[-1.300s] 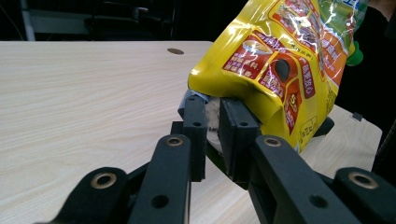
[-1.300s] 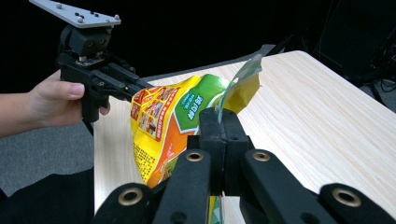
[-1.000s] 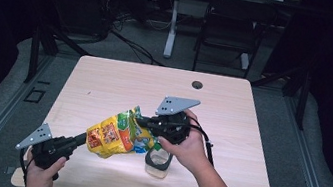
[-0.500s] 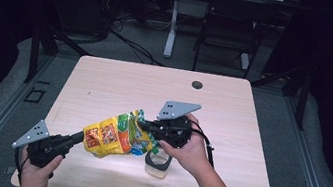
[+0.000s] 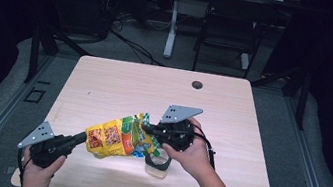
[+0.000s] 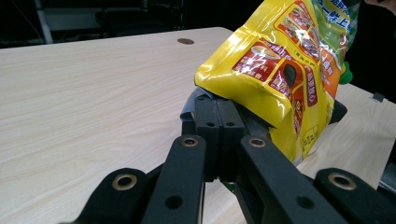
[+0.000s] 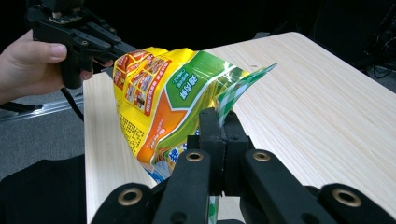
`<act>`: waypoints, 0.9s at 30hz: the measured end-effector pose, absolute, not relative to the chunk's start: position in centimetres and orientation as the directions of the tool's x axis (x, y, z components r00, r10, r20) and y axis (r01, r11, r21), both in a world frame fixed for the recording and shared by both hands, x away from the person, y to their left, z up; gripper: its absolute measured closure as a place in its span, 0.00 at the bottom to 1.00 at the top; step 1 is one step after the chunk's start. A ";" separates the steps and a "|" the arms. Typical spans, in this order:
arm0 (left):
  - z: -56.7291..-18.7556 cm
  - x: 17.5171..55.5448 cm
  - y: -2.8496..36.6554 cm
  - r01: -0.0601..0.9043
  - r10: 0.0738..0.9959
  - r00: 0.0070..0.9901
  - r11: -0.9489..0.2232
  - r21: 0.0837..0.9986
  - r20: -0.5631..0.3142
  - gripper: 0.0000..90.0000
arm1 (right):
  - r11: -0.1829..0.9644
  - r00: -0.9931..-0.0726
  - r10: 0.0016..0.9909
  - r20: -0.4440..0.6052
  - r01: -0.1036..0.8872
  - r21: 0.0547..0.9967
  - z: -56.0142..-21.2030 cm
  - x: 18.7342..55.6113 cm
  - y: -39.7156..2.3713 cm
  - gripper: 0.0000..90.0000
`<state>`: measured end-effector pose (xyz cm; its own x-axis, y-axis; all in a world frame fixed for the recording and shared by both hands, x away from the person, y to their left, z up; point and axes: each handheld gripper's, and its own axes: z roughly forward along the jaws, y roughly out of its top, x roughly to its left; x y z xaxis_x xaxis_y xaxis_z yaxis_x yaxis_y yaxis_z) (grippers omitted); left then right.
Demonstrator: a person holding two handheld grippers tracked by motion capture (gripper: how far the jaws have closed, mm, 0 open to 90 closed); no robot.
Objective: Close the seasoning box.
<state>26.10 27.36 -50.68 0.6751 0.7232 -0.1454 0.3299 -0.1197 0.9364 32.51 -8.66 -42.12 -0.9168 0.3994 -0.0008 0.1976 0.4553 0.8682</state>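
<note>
High view: a pale wooden table (image 5: 114, 90) seen from above, a small dark hole (image 5: 197, 84) near its far edge. At the near left, left gripper (image 5: 80, 137) in a hand, jaws pressed together on the near-left corner of a yellow snack bag (image 5: 111, 138). Right of centre, right gripper (image 5: 146, 128) in the other hand, grey three-cornered plate on top, jaws clamped on the bag's green and orange far-right end. Bag stretched between the two, lifted off the tabletop, tilted with the right end a little higher. Just under the right hand, a small clear cup (image 5: 157, 164) standing on the table, partly hidden by the hand and bag. Beyond the table, dark floor, cables and a chair.

Left gripper view: black jaws of the left gripper (image 6: 218, 107) shut tight, a flat edge of the yellow snack bag (image 6: 266, 65) pinched between the pads. Bag rising up and to the right, red and orange print panels on its face, green at the top right. Table (image 6: 84, 93) spreading away to the left and far side, the hole (image 6: 185, 41) visible near the far edge.

Right gripper view: right gripper (image 7: 219, 123) closed on the crimped green-checked seal of the bag (image 7: 163, 102). Bag hanging leftward above the near table edge. Left gripper (image 7: 108, 49) at the upper left, held by a hand (image 7: 28, 65), gripping the bag's yellow end.
</note>
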 end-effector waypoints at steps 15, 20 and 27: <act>-50.7 26.1 27.2 0.326 0.725 0.677 -0.139 0.935 -0.128 1.00 | 0.487 -0.916 0.399 0.030 0.240 0.840 -43.2 33.3 -9.0 1.00; -50.6 26.0 27.0 0.314 0.726 0.676 -0.132 0.940 -0.124 1.00 | 0.500 -0.916 0.400 0.028 0.243 0.831 -43.3 33.2 -9.1 0.99; -50.6 26.1 27.0 0.322 0.700 0.699 -0.125 0.938 -0.147 1.00 | 0.511 -0.910 0.414 -0.002 0.230 0.828 -43.6 32.9 -9.4 0.99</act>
<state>26.06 26.97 -50.56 0.6990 0.6998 -0.1471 0.3223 -0.1247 0.9384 32.88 -9.37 -43.58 -0.9101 0.4144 -0.0023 0.2305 0.5109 0.8281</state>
